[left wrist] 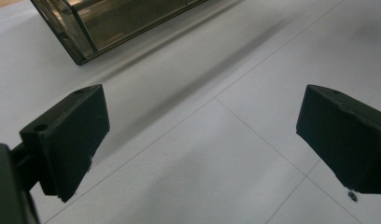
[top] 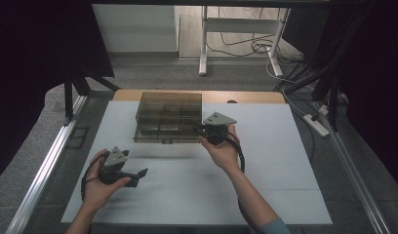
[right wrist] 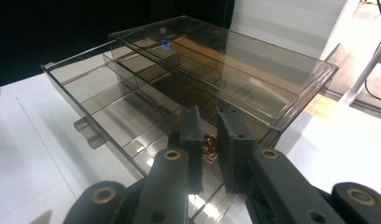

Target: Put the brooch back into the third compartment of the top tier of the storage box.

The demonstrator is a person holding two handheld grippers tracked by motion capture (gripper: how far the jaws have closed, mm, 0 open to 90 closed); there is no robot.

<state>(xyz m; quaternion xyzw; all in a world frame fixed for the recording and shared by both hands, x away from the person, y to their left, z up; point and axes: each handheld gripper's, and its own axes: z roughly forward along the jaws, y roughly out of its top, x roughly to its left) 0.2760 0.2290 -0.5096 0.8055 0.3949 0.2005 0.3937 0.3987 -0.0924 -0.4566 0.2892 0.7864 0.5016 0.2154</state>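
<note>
A smoky clear compartment box (top: 168, 117) stands on the white mat (top: 197, 190) with its lid (right wrist: 235, 70) raised. My right gripper (top: 200, 129) is at the box's front right corner, over a front compartment. In the right gripper view its jaws (right wrist: 209, 116) stand close together, shut on a small amber piece (right wrist: 210, 144) just above the box's (right wrist: 132, 102) dividers. My left gripper (top: 138, 177) rests low over the mat at the near left, pointing right, with its jaws wide apart (left wrist: 202, 135) and nothing between them. A corner of the box (left wrist: 109, 23) lies ahead of it.
The wooden table edge (top: 255, 96) shows behind the mat. Metal rails (top: 46, 165) run along both sides. A power strip (top: 316, 124) and cables lie on the floor at the right, and a white desk frame (top: 204, 44) stands beyond.
</note>
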